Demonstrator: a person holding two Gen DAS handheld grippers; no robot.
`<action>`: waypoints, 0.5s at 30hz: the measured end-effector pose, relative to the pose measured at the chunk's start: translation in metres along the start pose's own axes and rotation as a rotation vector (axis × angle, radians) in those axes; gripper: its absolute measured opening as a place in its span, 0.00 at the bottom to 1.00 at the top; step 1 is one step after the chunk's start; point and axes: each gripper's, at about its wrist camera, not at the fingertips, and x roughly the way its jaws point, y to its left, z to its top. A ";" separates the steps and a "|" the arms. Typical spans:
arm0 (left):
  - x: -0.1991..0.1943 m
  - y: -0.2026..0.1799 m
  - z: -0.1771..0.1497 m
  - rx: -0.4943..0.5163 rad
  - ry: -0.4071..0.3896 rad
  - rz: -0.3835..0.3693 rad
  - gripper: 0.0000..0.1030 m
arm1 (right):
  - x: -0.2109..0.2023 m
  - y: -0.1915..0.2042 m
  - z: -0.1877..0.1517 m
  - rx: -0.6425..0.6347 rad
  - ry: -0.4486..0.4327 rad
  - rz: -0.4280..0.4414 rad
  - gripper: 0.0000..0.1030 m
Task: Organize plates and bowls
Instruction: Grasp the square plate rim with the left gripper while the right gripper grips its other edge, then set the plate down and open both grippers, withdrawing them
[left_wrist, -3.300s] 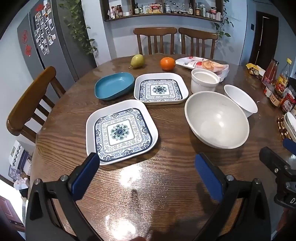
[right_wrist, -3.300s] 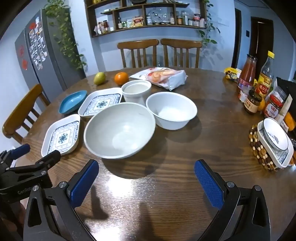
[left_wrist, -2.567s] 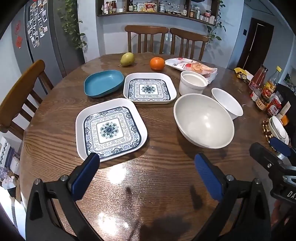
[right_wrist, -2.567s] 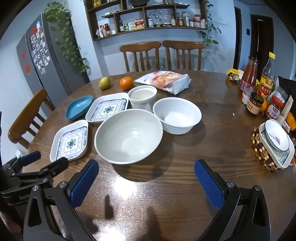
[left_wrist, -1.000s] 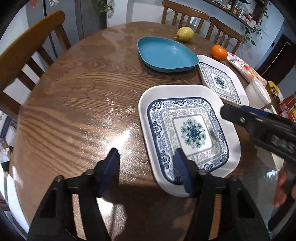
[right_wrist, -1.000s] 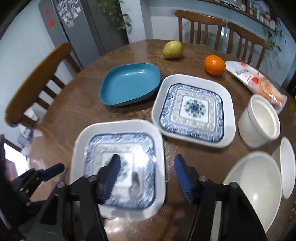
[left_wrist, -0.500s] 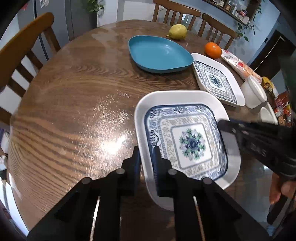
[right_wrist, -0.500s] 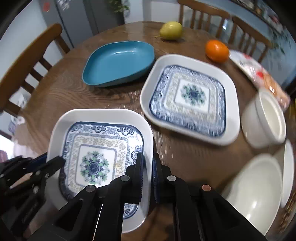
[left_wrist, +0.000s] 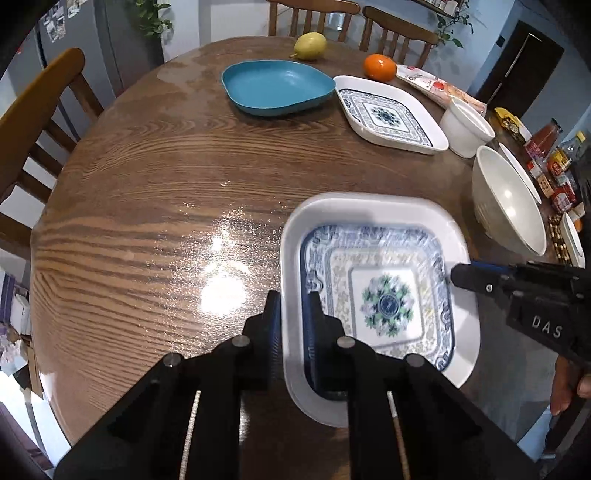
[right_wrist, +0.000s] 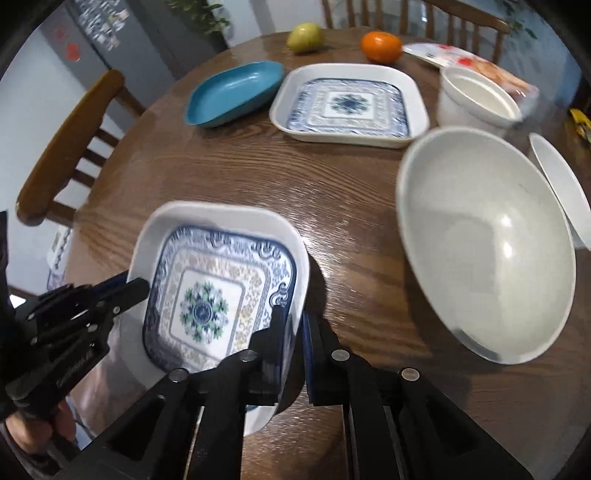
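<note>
A square white plate with a blue pattern (left_wrist: 380, 291) (right_wrist: 218, 284) is held at both sides, lifted a little above the table. My left gripper (left_wrist: 293, 306) is shut on its left rim. My right gripper (right_wrist: 295, 321) is shut on its right rim and shows in the left wrist view (left_wrist: 517, 291). A matching patterned plate (left_wrist: 388, 114) (right_wrist: 351, 103) lies further back. A teal dish (left_wrist: 275, 86) (right_wrist: 236, 92) lies beside it. A large white bowl (left_wrist: 509, 206) (right_wrist: 484, 236) stands to the right, with a smaller white bowl (right_wrist: 561, 184) and a white cup (right_wrist: 476, 99) behind.
A pear (left_wrist: 310, 46), an orange (left_wrist: 380, 66) and a snack bag (left_wrist: 439, 88) lie at the table's far side. Bottles and jars (left_wrist: 554, 158) stand at the right edge. Wooden chairs (left_wrist: 40, 110) stand around the round wooden table (left_wrist: 147, 184).
Both grippers moved in from the table's near edge, closed on opposite rims of the near patterned plate, and the plate has shifted toward me and right.
</note>
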 end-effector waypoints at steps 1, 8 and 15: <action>-0.001 0.000 -0.001 -0.012 -0.004 0.010 0.13 | -0.002 0.000 -0.003 -0.009 -0.010 -0.033 0.10; -0.028 0.004 0.001 -0.065 -0.080 0.054 0.62 | -0.035 0.000 -0.011 -0.050 -0.096 -0.036 0.18; -0.055 -0.018 0.011 -0.055 -0.136 0.051 0.81 | -0.077 -0.004 -0.006 -0.091 -0.206 -0.053 0.48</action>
